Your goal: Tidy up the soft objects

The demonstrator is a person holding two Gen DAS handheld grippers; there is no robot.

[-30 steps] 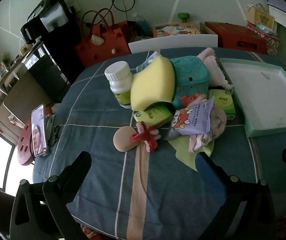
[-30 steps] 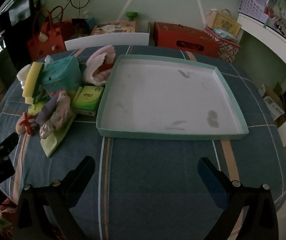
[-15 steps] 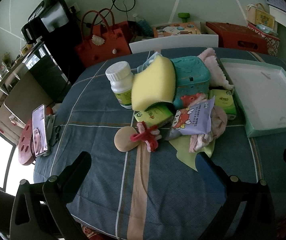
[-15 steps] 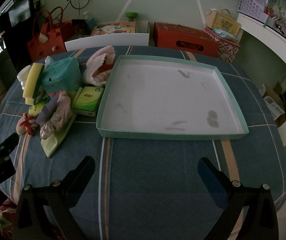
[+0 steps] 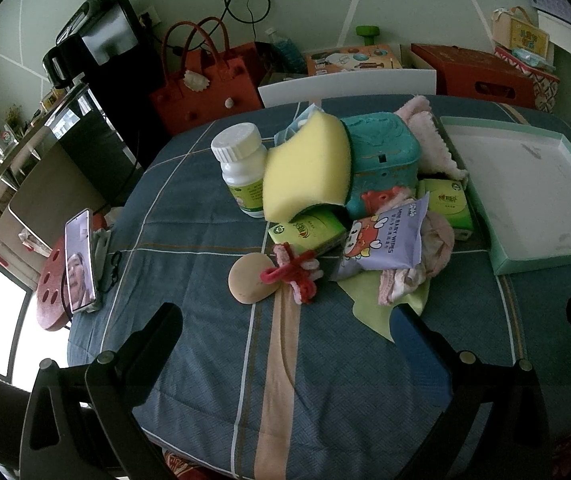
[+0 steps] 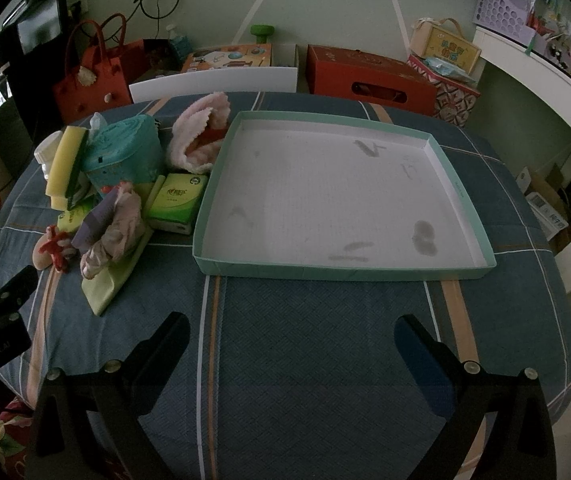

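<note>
While both the left gripper (image 5: 285, 316) and right gripper (image 6: 291, 322) are held spread and empty above the surface (image 6: 305, 340), soft things piled beside the tray (image 6: 341, 270), sponge (image 5: 305, 168) leaned on the bottle (image 5: 241, 160).

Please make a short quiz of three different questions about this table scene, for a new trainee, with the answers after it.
1. True or false: the tray already holds soft objects.
2. Multiple choice: the yellow sponge leans against A) the teal wipes box B) the phone C) the red bag.
3. Fill in: the left gripper and the right gripper both have their fingers ____.

Key: 1 false, it holds nothing; 2 A; 3 open.
</note>
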